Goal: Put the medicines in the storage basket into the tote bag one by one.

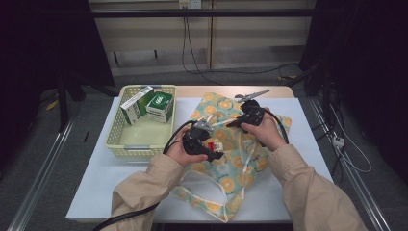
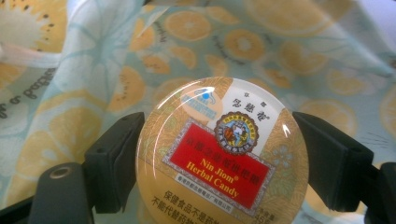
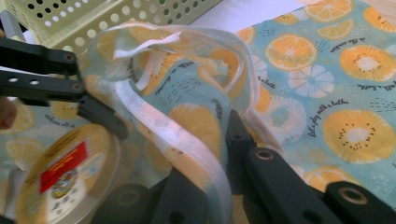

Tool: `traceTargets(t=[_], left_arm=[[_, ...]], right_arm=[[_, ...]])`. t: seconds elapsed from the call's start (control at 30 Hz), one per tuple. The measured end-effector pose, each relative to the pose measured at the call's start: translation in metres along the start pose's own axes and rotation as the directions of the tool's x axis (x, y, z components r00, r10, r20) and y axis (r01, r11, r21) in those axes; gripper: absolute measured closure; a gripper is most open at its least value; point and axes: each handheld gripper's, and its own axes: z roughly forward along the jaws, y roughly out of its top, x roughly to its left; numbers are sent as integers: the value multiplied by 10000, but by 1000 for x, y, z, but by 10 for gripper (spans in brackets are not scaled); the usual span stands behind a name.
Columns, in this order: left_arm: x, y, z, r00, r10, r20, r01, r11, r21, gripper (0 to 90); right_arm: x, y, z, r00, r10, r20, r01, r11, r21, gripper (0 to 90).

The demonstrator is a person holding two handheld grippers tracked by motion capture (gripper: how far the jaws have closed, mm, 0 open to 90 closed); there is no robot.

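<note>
Left gripper (image 2: 219, 154) is clamped on a round Nin Jiom herbal candy tin (image 2: 222, 154) over the orange-print fabric bag (image 1: 231, 159), w/ right gripper (image 3: 205, 186) pinching the bag's rim, beside a yellow basket (image 1: 139, 139).

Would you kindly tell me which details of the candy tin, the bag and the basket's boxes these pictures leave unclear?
- Candy tin: its lower edge is cut off by the bottom of the left gripper view; in the right gripper view its label is blurred.
- Fruit-print bag: its inside is hidden by its own cloth, and the rim sits pinched in the right gripper.
- Two green and white boxes in the basket: print too small in the high view.
</note>
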Motion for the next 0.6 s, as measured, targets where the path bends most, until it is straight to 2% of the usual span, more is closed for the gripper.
traceTargets(t=[0.1, 0.2, 0.23, 0.27, 0.3, 0.37, 0.6], left_arm=[[5, 1, 3, 9995, 198, -256, -196, 9998, 71, 204], [9, 3, 6, 9989, 206, -418, -203, 9998, 62, 204], [9, 4, 7, 9969, 292, -732, -279, 9994, 188, 204], [11, 4, 8, 9985, 176, -522, -173, 9998, 66, 204], [12, 5, 9, 9985, 136, -535, -133, 9999, 57, 204], [15, 6, 11, 9977, 198, -656, -189, 9997, 146, 204], [23, 8, 13, 9954, -4, -961, 6, 10000, 21, 204]], right_arm=[[0, 0, -1, 10000, -39, 12, 39, 10000, -10, 887], [0, 0, -2, 10000, -10, 13, 10, 10000, -47, 887], [0, 0, -3, 10000, -7, 15, 7, 10000, -62, 888], [0, 0, -3, 10000, -10, 4, 10, 10000, -84, 887], [-1, 0, -3, 10000, -20, 4, 20, 10000, -66, 887], [0, 0, -4, 10000, -22, -2, 22, 10000, -76, 887], [-1, -1, -5, 10000, -1, -38, 0, 9999, -102, 887]])
